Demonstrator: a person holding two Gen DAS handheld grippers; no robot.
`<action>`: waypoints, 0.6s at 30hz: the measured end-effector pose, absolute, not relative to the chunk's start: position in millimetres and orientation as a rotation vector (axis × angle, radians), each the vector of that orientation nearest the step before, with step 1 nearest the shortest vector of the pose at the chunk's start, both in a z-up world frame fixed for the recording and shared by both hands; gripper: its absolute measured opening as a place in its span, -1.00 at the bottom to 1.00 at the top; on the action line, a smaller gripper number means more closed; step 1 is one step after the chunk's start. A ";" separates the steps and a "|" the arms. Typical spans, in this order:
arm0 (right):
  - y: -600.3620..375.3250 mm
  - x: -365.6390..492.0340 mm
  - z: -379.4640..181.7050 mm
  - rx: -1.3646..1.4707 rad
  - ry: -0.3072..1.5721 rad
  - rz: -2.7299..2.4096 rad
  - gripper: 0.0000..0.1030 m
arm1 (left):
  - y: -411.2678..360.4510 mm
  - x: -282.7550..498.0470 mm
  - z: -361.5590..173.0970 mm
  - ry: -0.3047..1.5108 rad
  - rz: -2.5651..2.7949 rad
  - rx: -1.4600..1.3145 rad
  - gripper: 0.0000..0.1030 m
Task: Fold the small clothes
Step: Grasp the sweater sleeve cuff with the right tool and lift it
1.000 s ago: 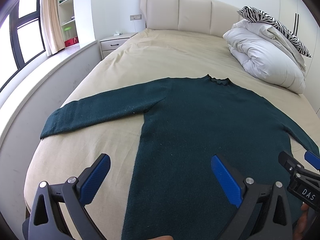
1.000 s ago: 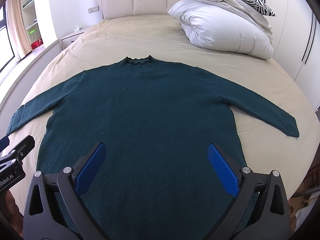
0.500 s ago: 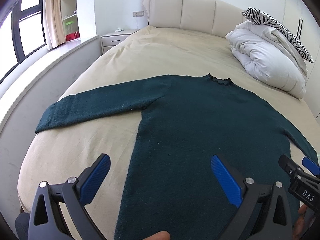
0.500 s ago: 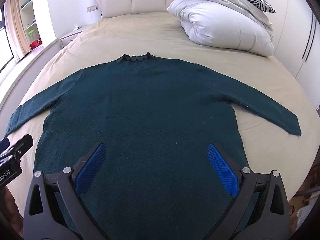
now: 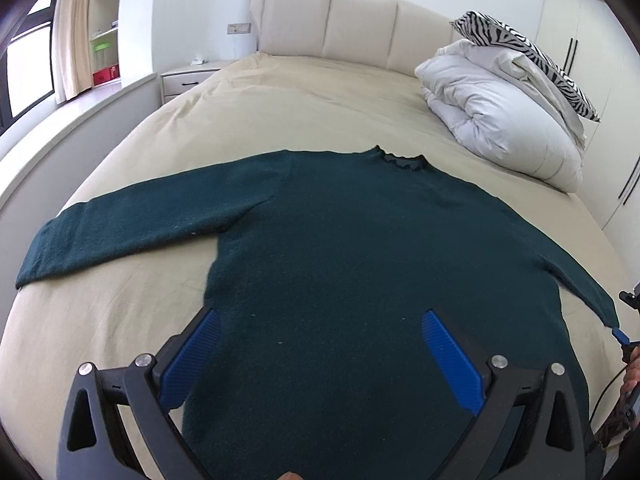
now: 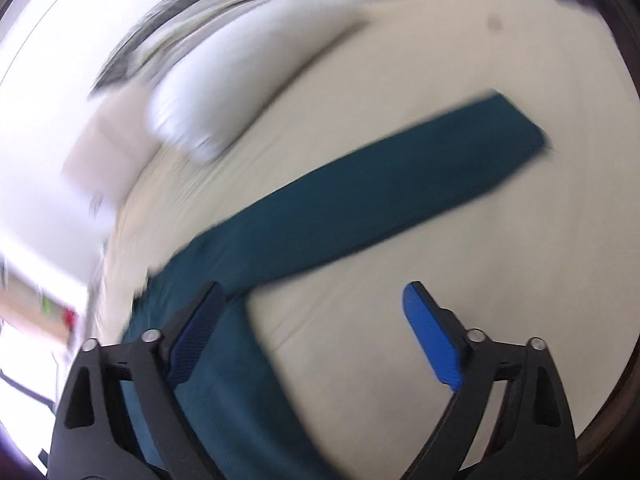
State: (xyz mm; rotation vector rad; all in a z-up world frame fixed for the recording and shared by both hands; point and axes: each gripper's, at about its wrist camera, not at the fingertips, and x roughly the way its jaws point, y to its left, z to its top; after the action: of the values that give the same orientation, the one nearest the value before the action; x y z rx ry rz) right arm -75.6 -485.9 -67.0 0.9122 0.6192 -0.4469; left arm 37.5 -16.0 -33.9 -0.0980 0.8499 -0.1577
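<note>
You have nothing to read here. No lettering, label, brand mark or number shows legibly in your left wrist view, and your right wrist view is too smeared by motion blur to make out any print at all.

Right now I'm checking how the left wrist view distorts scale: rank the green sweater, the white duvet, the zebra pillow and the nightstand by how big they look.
1. green sweater, far the largest, though nearest the camera
2. white duvet
3. zebra pillow and nightstand look alike; both are distant and partly hidden, so I won't rank them.
</note>
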 end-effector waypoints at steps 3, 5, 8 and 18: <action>-555.0 -106.6 -96.9 1.067 0.581 -0.539 0.28 | -32.7 50.3 -41.4 0.926 -0.154 -0.068 1.00; -584.4 -118.4 -113.1 1.126 0.567 -0.568 0.26 | -36.7 59.6 -46.7 0.965 -0.186 -0.130 1.00; -613.3 -126.4 -132.2 1.225 0.520 -0.552 0.20 | -48.5 71.1 -49.5 0.962 -0.212 -0.139 1.00; -683.7 -84.4 -157.5 1.262 0.473 -0.576 -0.86 | -66.6 108.1 -69.8 1.028 -0.382 -0.300 0.94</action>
State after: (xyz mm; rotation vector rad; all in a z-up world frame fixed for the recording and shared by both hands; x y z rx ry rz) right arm -84.4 -683.7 -157.5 1.2616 0.4728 -0.5759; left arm 108.1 -66.6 -69.8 -0.3003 1.0280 -0.3822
